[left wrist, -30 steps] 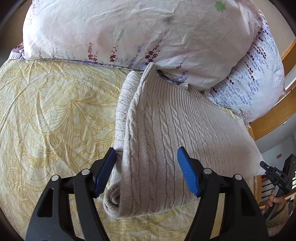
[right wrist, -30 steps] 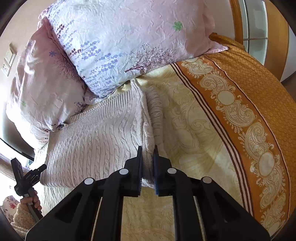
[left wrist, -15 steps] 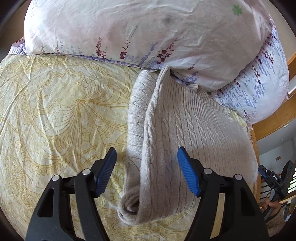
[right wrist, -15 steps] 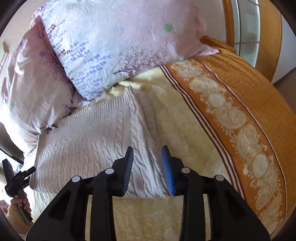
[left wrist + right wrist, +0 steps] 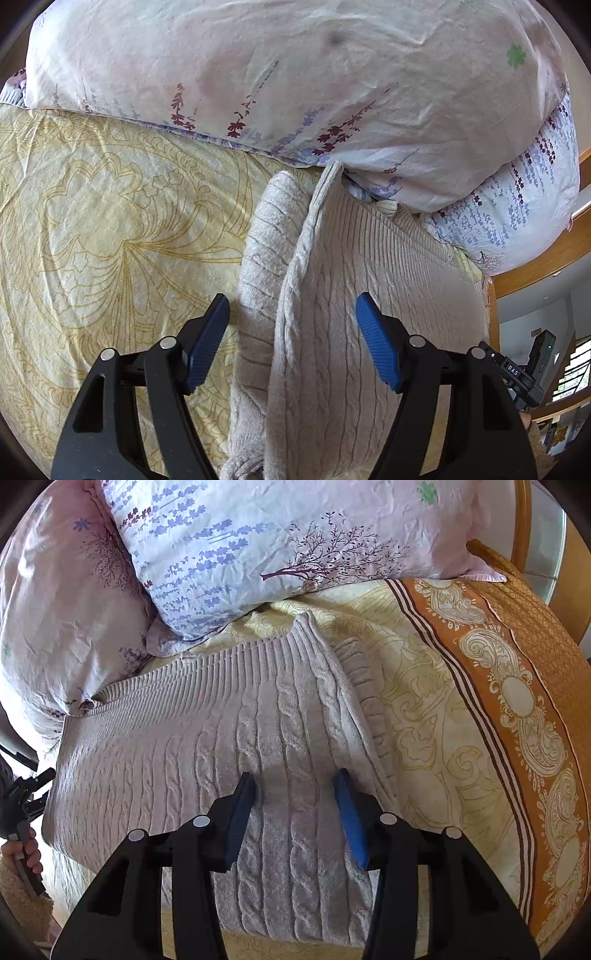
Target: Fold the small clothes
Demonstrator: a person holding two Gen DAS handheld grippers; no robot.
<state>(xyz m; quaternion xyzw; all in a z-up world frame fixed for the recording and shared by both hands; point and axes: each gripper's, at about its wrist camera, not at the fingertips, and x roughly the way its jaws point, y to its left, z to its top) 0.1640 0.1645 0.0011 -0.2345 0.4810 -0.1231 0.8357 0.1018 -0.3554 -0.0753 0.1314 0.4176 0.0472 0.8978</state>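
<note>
Sweater: folded, lying on the bedspread under my left gripper, jaws spread wide, holding nothing. My right gripper: parted over the cable knit, gripping nothing; only its view shows the orange border, only the left's the rolled sleeve.
</note>
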